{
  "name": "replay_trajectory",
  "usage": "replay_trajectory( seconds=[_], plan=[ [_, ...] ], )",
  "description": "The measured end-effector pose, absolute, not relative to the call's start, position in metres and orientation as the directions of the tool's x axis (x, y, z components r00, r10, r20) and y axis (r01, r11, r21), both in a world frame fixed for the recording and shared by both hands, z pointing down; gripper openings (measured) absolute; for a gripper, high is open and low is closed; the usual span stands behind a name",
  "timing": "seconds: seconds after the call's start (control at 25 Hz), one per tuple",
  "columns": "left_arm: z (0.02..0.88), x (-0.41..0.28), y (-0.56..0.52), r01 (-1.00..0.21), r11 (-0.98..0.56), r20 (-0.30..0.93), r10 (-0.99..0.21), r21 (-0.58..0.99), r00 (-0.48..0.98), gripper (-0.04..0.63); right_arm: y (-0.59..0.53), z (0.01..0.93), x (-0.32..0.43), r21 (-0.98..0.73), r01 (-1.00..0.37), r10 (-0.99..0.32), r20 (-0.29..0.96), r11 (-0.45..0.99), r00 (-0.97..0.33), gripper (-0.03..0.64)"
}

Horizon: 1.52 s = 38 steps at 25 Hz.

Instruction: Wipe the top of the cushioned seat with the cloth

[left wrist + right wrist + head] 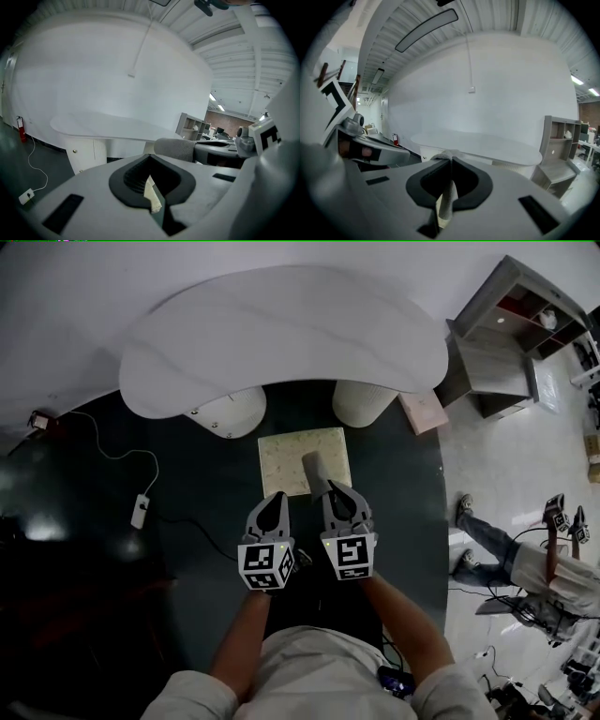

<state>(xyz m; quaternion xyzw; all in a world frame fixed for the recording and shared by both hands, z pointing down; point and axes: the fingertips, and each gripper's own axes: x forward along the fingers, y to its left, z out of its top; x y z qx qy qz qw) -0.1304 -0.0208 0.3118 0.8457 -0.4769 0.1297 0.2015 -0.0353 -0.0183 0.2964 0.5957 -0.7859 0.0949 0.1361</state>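
Nearest in my head view, my left gripper [278, 495] and right gripper [336, 487] sit side by side at the near edge of the square cushioned seat [281, 451], with the grey cloth [315, 468] sticking out over the seat top. My left gripper view shows jaws pressed together on nothing. My right gripper view shows jaws pinching the cloth.

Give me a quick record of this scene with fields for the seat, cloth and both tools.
seat: square, speckled pale top, on dark floor before the white table
cloth: grey, over the seat's near right part
right tool: shut on the cloth
left tool: shut, empty, beside the right tool
cloth touching seat: cannot tell
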Motion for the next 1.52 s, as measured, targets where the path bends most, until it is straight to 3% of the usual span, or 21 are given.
replay_trajectory(
  seconds=[0.6, 0.88, 1.52],
  plan=[
    [0.205, -0.08, 0.087, -0.906, -0.373, 0.259, -0.872, 0.202, 0.417, 0.012, 0.103, 0.174, 0.018, 0.078, -0.918, -0.913, 0.167, 0.389, -0.373, 0.014],
    [0.172, -0.042, 0.143, -0.915, -0.375, 0.198, -0.895, 0.151, 0.399, 0.012, 0.159, 0.142, 0.059, 0.011, -0.924, -0.92, 0.106, 0.382, -0.378, 0.014],
    [0.123, 0.02, 0.214, -0.894, -0.445, 0.121, -0.886, 0.048, 0.447, 0.012, 0.222, 0.094, 0.121, 0.046, -0.939, -0.94, 0.033, 0.341, -0.339, 0.014]
  ],
)
